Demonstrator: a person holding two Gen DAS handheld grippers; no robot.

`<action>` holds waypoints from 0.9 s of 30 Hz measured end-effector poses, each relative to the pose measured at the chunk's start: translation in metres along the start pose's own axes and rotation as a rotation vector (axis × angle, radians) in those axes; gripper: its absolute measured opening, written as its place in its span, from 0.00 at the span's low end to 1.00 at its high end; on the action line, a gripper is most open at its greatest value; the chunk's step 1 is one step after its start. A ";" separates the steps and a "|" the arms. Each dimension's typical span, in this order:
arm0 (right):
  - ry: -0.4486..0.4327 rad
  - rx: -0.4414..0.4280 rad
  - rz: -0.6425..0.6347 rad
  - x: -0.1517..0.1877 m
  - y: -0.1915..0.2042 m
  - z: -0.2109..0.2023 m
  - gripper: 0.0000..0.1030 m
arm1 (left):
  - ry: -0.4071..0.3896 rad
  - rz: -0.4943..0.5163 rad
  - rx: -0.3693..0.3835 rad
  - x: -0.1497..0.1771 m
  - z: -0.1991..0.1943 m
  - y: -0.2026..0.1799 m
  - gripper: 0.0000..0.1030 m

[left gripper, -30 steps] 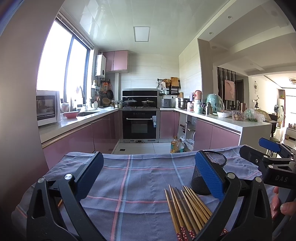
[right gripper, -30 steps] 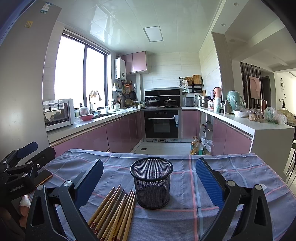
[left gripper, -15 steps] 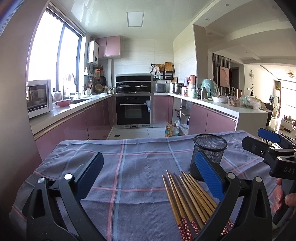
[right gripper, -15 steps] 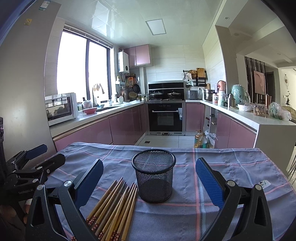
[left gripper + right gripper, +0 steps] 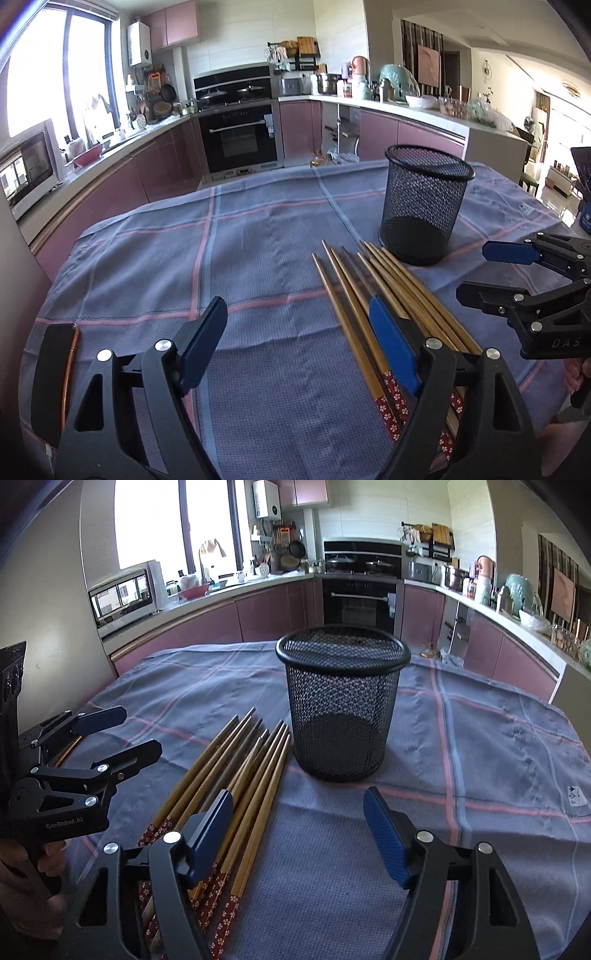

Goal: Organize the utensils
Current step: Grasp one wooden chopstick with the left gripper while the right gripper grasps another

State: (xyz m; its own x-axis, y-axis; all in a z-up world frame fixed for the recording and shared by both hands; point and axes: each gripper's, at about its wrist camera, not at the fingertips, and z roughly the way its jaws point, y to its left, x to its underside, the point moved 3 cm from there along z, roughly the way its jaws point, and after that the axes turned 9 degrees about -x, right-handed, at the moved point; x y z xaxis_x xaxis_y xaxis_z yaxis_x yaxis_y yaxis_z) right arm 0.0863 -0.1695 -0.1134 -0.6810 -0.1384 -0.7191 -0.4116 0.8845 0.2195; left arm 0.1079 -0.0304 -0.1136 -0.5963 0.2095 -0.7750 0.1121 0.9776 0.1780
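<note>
Both grippers hovered spread over the chopsticks, holding nothing.

The left gripper (image 5: 297, 345) and right gripper (image 5: 297, 830) had their tongs apart. The chopsticks (image 5: 236, 779) lay fanned on the plaid cloth (image 5: 258, 236), tips touching or just beside the upright mesh cup (image 5: 341, 701). Bare cloth stretched left to its far edge and right of the cup. A dark phone (image 5: 53, 376) lay near the near-left edge.
</note>
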 end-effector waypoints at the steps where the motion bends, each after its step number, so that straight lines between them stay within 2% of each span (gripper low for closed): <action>1: 0.010 0.003 0.001 0.001 0.000 0.002 0.62 | 0.020 0.006 0.006 0.001 0.003 -0.001 0.72; 8: 0.087 -0.013 -0.001 0.009 0.001 0.013 0.54 | 0.118 0.050 0.034 0.007 0.026 -0.010 0.65; 14: 0.119 -0.022 -0.016 0.009 0.001 0.016 0.53 | 0.152 0.071 0.060 0.007 0.037 -0.014 0.60; 18: 0.136 0.008 -0.050 0.008 0.004 0.021 0.50 | 0.176 0.081 0.082 0.008 0.041 -0.017 0.51; 20: 0.140 0.013 -0.066 0.007 0.005 0.022 0.48 | 0.186 0.076 0.097 0.007 0.044 -0.017 0.48; 22: 0.143 0.005 -0.069 0.006 0.006 0.023 0.41 | 0.192 0.067 0.109 0.006 0.046 -0.017 0.46; 27: 0.144 -0.016 -0.057 0.002 0.005 0.028 0.32 | 0.210 0.036 0.135 0.002 0.047 -0.016 0.34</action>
State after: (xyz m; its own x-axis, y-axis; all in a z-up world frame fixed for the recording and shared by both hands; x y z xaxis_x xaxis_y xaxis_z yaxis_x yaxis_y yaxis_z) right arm 0.0997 -0.1535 -0.1323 -0.7357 -0.2516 -0.6289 -0.4607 0.8665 0.1922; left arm 0.1422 -0.0445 -0.1470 -0.7403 0.2498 -0.6241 0.2332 0.9662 0.1100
